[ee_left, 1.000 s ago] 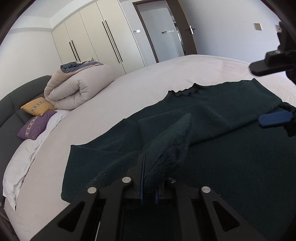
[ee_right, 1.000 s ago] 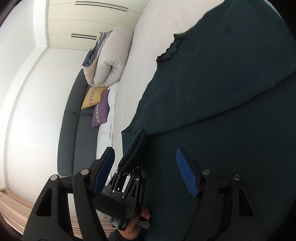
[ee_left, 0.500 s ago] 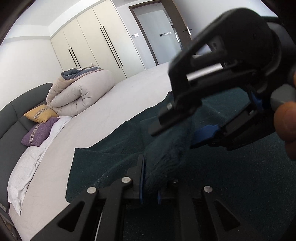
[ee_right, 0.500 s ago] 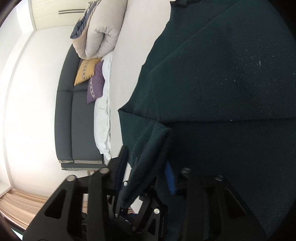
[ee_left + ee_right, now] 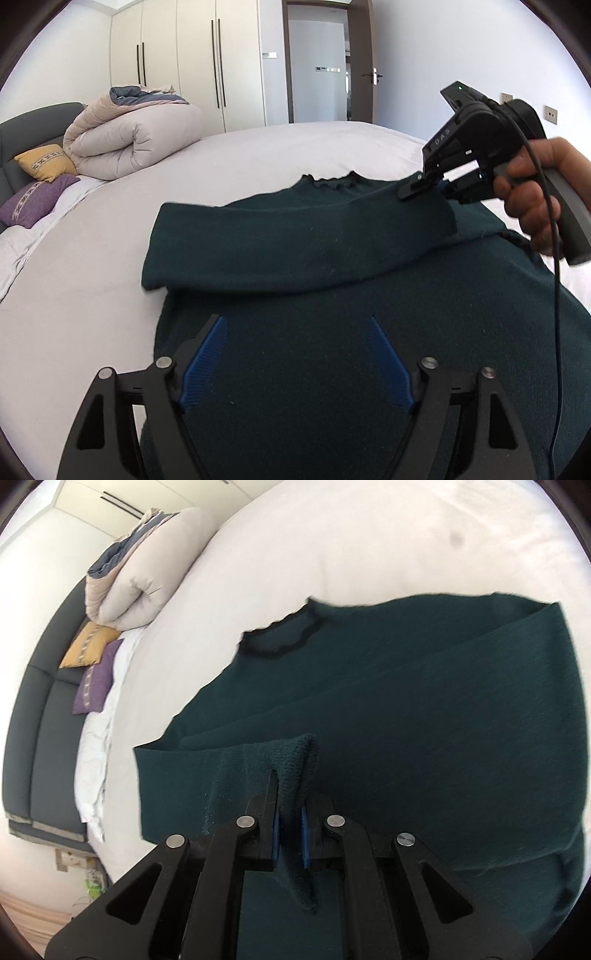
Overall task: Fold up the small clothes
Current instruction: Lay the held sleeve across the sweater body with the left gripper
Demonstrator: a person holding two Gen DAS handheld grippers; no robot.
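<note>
Opening left gripper [image 5: 295, 363] jaws over dark green sweater [image 5: 332, 350], nothing between them. Pinching sleeve cuff [image 5: 295, 775] tight in right gripper [image 5: 290, 827], at 2 o'clock from left. Advising: keeping sleeve taut, laying flat across body. Bed [image 5: 258, 147] lying beyond.

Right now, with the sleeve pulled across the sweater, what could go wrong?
1. The right hand-held gripper pinches only the sleeve end; a sideways tug could slip it or drag the dark green sweater across the bed.
2. The left hand-held gripper is opening with no cloth between its pads, so the body isn't pinned.
</note>
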